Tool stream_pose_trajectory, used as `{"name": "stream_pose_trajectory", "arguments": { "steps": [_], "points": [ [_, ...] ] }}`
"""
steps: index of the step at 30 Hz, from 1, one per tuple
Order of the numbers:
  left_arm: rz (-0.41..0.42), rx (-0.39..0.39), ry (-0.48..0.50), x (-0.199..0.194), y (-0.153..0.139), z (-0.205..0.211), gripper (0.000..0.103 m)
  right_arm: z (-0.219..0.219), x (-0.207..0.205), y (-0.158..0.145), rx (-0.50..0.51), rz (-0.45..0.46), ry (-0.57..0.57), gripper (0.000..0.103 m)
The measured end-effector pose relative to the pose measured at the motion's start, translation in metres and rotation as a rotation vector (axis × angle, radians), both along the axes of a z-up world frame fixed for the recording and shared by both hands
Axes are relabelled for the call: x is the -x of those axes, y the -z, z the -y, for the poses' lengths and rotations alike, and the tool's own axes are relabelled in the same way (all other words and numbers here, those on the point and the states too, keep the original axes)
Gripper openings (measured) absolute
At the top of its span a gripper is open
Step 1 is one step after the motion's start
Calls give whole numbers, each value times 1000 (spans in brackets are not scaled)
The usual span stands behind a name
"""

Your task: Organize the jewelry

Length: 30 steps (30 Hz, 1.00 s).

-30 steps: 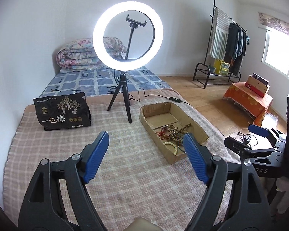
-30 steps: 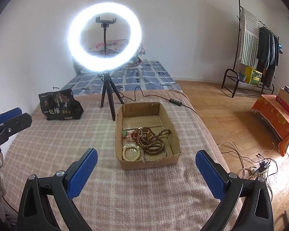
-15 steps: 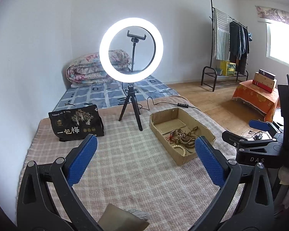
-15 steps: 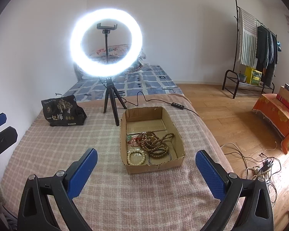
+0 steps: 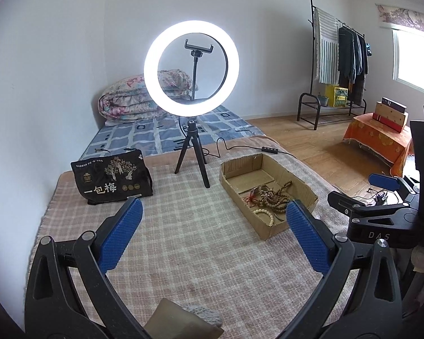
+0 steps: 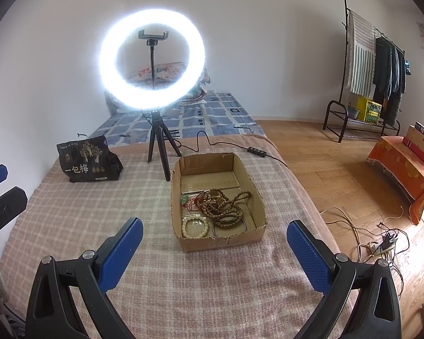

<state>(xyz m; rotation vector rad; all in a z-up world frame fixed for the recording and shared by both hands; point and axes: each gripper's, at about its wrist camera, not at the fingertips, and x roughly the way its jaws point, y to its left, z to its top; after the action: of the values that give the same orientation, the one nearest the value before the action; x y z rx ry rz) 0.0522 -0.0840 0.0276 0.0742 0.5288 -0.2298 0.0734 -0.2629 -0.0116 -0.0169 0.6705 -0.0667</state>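
Both grippers hover above the checked blanket (image 6: pixel 70 212) with nothing between their blue pads, the left gripper (image 5: pixel 212 234) spread wide over its near-left part and the right gripper (image 6: pixel 213 251) likewise spread wide, level with it, toward the blanket's right edge.

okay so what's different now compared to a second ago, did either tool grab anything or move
Neither took hold of anything: the left tool and right tool are both open and empty, as before. Both drew back and rose a little, so the cardboard box now sits farther ahead of them. The left tool's jaws look slightly wider. The beaded bracelets stayed in the box; the ring light and black bag did not move.
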Motion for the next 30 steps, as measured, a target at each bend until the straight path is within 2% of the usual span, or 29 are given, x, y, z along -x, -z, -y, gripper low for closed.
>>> {"name": "stream_pose_trajectory", "arguments": {
  "steps": [30],
  "points": [
    [6, -11, -3, -1, 1, 1, 103, -7, -1, 5, 22, -22, -20, 103]
  ]
}}
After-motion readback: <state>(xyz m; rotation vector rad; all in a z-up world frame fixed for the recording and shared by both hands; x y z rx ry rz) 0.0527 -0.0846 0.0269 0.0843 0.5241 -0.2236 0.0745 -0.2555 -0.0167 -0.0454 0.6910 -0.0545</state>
